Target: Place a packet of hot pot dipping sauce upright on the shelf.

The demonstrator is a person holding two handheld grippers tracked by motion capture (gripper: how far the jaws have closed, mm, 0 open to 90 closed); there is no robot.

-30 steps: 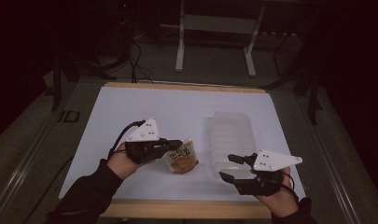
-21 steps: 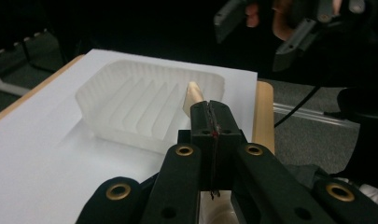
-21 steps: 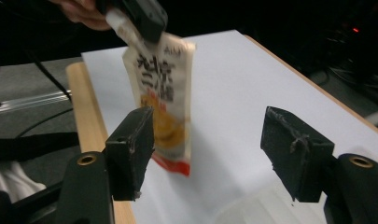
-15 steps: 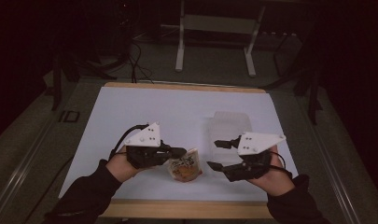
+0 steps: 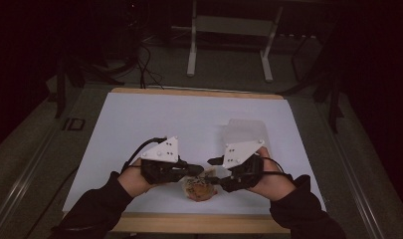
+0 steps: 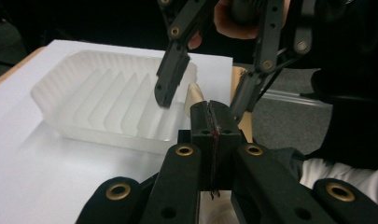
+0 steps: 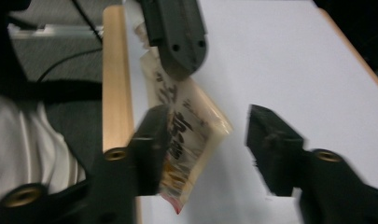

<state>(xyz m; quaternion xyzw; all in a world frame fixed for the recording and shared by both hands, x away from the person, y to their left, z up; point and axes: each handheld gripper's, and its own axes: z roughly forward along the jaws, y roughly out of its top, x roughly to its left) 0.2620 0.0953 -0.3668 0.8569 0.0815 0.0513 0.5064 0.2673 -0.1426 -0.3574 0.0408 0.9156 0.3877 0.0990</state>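
Snack packet lies low near the front edge of the white bench, between the two hands. Left tongs are pressed fully together on the packet's upper edge, a thin sliver of wrapper caught between the jaws in the left gripper view. Right tongs stand wide apart, one jaw beside the packet's printed face and the other well clear over bare bench; they grip nothing. A ribbed clear plastic tray sits just behind the tongs, toward the right half of the bench, with the right hand close in front of it.
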